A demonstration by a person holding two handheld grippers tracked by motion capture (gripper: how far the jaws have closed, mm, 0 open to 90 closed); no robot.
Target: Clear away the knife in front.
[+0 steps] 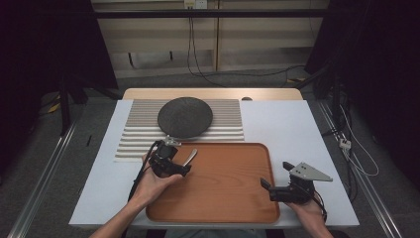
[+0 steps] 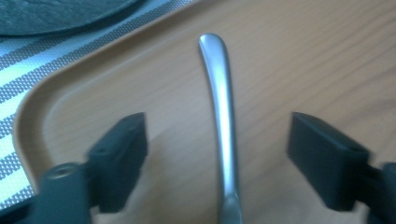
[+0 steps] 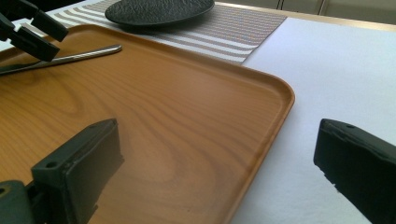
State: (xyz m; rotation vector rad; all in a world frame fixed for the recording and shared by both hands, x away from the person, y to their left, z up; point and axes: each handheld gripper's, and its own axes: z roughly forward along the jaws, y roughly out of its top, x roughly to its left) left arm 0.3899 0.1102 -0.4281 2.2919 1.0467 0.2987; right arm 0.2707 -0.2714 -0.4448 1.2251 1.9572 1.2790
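Left gripper [image 1: 184, 167] over the tray's ten-o'clock corner, jaws spread wide and straddling the handle of a metal utensil [image 2: 223, 126], neither pad touching it. Utensil lying flat on the wooden tray [image 1: 223, 198], handle tip aimed toward one o'clock in the high view; working end hidden under the gripper, so knife, fork or spoon cannot be told. Left hand [image 1: 153, 186] wrapped around the gripper body, forearm entering from six o'clock and angling toward one o'clock, cable trailing back along the wrist.

Just beyond the tray's far edge, at twelve o'clock from the left gripper, a striped placemat [image 1: 228, 121] bearing a dark round plate [image 1: 185, 117]; plate rim close to the gripper yet apart from it. Nothing between the open jaws and the handle.

Right gripper [image 1: 271, 177] at the tray's three-o'clock rim, jaws likewise wide apart, one above the wood, the other above the white table [image 1: 292, 124], holding nothing. Grey three-cornered plate on top, pointing toward three o'clock. Right hand [image 1: 307, 208] gripping from five o'clock, low near the table's near edge. Well apart from the left gripper, bare tray between them.
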